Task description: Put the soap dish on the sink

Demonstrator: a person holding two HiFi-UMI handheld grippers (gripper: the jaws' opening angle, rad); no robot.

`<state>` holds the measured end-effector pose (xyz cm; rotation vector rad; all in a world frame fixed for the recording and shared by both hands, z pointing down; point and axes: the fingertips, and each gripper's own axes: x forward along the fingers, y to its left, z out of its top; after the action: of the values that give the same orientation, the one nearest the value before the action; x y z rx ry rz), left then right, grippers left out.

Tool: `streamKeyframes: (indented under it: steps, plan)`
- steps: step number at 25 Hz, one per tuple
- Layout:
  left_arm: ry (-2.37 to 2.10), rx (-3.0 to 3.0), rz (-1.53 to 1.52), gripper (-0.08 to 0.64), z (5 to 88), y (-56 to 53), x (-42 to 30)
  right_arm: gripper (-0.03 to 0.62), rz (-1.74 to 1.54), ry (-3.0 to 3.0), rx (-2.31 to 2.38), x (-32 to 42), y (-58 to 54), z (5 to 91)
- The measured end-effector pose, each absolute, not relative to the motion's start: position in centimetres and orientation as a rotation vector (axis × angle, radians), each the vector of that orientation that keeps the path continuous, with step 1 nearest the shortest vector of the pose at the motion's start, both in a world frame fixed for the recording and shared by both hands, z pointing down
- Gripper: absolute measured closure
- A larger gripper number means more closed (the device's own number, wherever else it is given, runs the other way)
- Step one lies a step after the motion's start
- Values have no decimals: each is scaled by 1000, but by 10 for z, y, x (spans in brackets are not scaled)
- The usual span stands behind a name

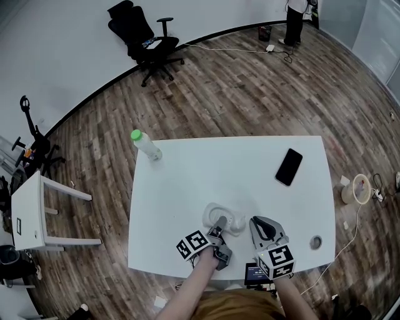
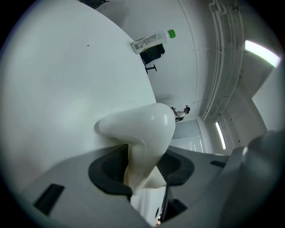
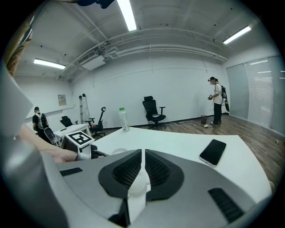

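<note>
A glossy white moulded dish (image 1: pixel 225 215) sits near the front edge of the white table (image 1: pixel 237 169). My left gripper (image 1: pixel 220 223) is shut on its near rim. In the left gripper view the dish's rounded body (image 2: pixel 142 124) bulges ahead of the jaws, and both dark pads (image 2: pixel 109 167) press on its thin flange. My right gripper (image 1: pixel 254 221) is just right of the dish. Its jaws are almost together, with a small pale piece (image 3: pixel 140 185) pinched between the pads. I cannot tell what that piece is. The dish's edge (image 3: pixel 116 152) shows to the left, beyond that gripper.
A clear bottle with a green cap (image 1: pixel 145 145) stands at the table's far left corner. A black phone (image 1: pixel 289 166) lies at the far right. A round grommet (image 1: pixel 315 242) sits near the front right edge. An office chair (image 1: pixel 142 34), a side table (image 1: pixel 31 209) and a standing person (image 1: pixel 295 19) are further off.
</note>
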<state>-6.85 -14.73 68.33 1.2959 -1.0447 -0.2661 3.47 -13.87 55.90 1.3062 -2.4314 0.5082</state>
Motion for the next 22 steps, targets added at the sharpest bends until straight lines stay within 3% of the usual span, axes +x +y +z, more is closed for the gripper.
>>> streamKeyframes:
  steps: [6, 22]
  plan:
    - [-1024, 1292, -235, 306, 678, -152, -62, 581, 508, -2437, 1284, 31, -135, 560]
    - [-970, 1254, -238, 239, 674, -141, -54, 581, 540, -2438, 1156, 12, -123, 580]
